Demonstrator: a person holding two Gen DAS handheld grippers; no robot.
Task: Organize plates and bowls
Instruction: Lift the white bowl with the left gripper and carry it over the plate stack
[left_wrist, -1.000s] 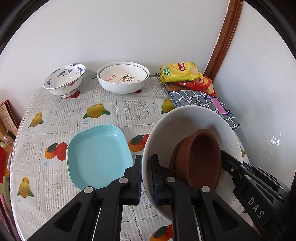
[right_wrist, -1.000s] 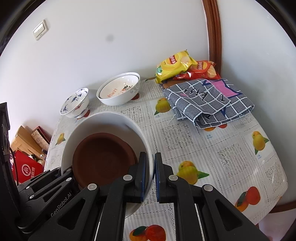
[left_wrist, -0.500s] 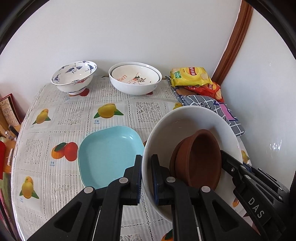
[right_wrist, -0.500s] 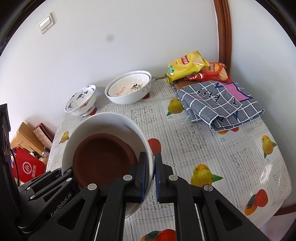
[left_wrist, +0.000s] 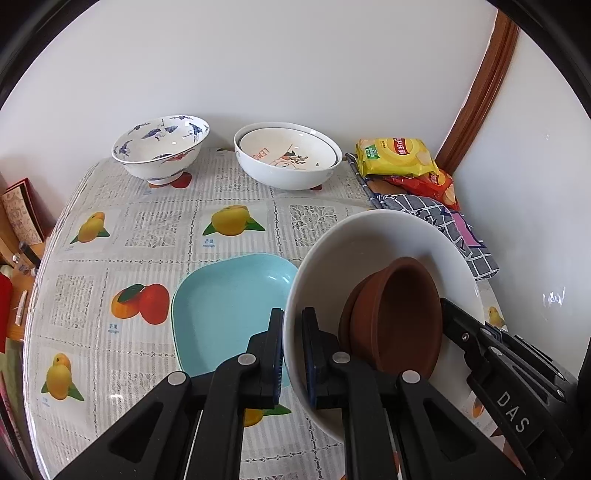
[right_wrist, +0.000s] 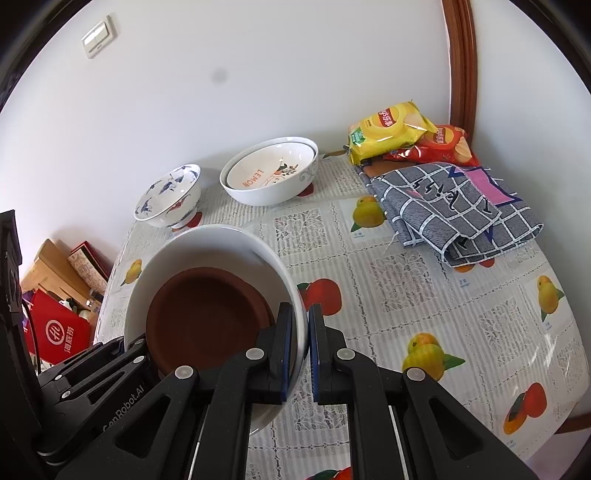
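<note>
Left wrist: white bowl (left_wrist: 373, 240) rim overhangs teal plate (left_wrist: 229, 310).

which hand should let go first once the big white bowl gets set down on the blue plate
Either; both grip alike. Left hand-held gripper and right hand-held gripper each clamp opposite rims of the white bowl. Left sits beside the blue plate, so right probably frees easier.

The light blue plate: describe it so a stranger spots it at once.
On the fruit-print tablecloth, look near the front, left of the big white bowl held up by both grippers. The light blue plate lies flat there, the only square, coloured dish.
</note>
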